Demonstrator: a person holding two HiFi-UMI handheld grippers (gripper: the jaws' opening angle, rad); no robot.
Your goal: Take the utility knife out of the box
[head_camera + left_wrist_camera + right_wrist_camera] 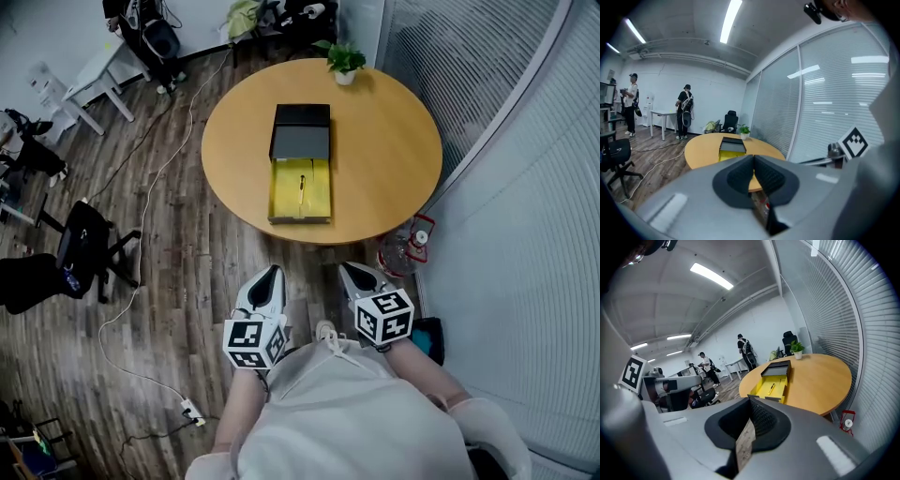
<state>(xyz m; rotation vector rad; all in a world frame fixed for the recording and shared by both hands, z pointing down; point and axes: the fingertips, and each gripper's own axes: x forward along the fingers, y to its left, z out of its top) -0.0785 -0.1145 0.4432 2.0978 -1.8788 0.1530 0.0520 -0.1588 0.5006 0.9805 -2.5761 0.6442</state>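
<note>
An open box (pixel 300 164) lies in the middle of a round wooden table (pixel 394 141). Its black lid part (pixel 301 129) is at the far end and its yellow tray (pixel 314 192) at the near end. A slim yellow utility knife (pixel 302 183) rests in the tray, also seen as the knife (pixel 772 388) in the right gripper view. My left gripper (pixel 273 270) and right gripper (pixel 345 266) hang side by side over the floor, short of the table's near edge. Both point toward the box, are shut and hold nothing. In the left gripper view the box (pixel 731 146) is far ahead.
A potted plant (pixel 344 60) stands at the table's far edge. A red-and-clear object (pixel 411 246) sits under the table's right side. A black office chair (pixel 84 248), a white cable (pixel 150 192) and a power strip (pixel 190 410) are on the wood floor at left. Blinds (pixel 525 187) line the right.
</note>
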